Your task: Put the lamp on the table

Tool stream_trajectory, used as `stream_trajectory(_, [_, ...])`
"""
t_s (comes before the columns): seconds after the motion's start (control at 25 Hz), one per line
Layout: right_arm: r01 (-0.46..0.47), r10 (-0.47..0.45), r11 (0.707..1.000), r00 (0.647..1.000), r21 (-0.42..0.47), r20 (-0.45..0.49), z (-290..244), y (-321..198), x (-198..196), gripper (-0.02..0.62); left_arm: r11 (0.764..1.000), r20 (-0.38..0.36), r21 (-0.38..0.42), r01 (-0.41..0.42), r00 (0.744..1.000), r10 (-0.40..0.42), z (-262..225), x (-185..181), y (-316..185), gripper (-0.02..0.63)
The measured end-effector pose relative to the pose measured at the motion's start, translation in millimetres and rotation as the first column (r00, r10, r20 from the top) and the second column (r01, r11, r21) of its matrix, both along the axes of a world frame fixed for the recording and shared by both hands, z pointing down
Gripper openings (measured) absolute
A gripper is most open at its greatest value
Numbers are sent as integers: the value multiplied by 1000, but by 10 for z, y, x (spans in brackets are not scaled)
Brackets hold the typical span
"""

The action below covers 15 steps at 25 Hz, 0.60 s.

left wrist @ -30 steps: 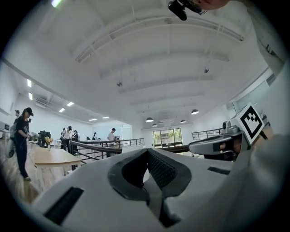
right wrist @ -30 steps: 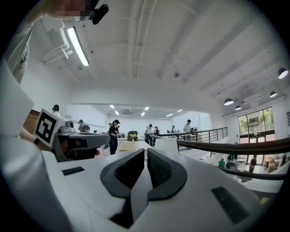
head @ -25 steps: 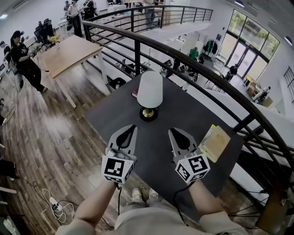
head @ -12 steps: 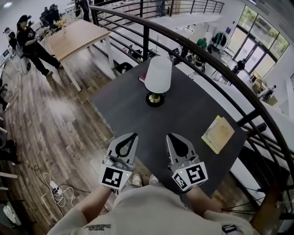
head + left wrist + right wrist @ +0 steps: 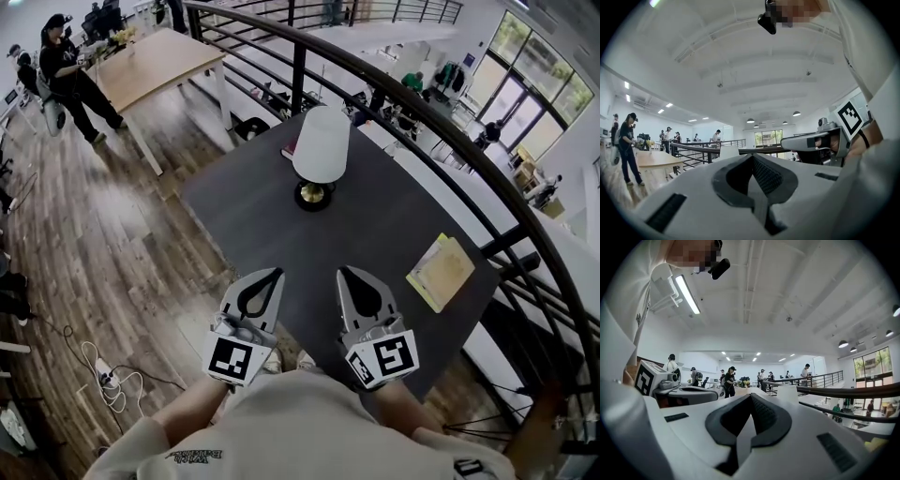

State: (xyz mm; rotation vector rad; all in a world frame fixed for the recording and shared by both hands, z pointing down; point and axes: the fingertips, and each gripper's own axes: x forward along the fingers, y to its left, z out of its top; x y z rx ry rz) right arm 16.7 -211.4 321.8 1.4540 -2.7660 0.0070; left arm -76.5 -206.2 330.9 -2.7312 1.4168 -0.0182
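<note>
The lamp (image 5: 322, 150) stands upright far across the counter (image 5: 394, 234), well apart from my left tool (image 5: 270, 276) and right tool (image 5: 349, 274), both clenched empty, the right just closed, so placing looks done and I judge nothing remains but resting.

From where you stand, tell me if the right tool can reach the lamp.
Probably yes, with a stretch: bare table lies between the right tool and the lamp. Its jaws, just closed on nothing, must open first.

On table (image 5: 281, 220), lamp (image 5: 322, 145) stands at far side; booklet (image 5: 440, 272) lies near right edge, well apart; railing (image 5: 298, 80) runs behind.
</note>
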Motion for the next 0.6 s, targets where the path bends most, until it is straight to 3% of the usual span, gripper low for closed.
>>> stream_trajectory(0.6, [0,-1,1000,1000,-17,-26,15,-11,79,2,1000,-30,-21,3,1000,-3,-20,85,15,6])
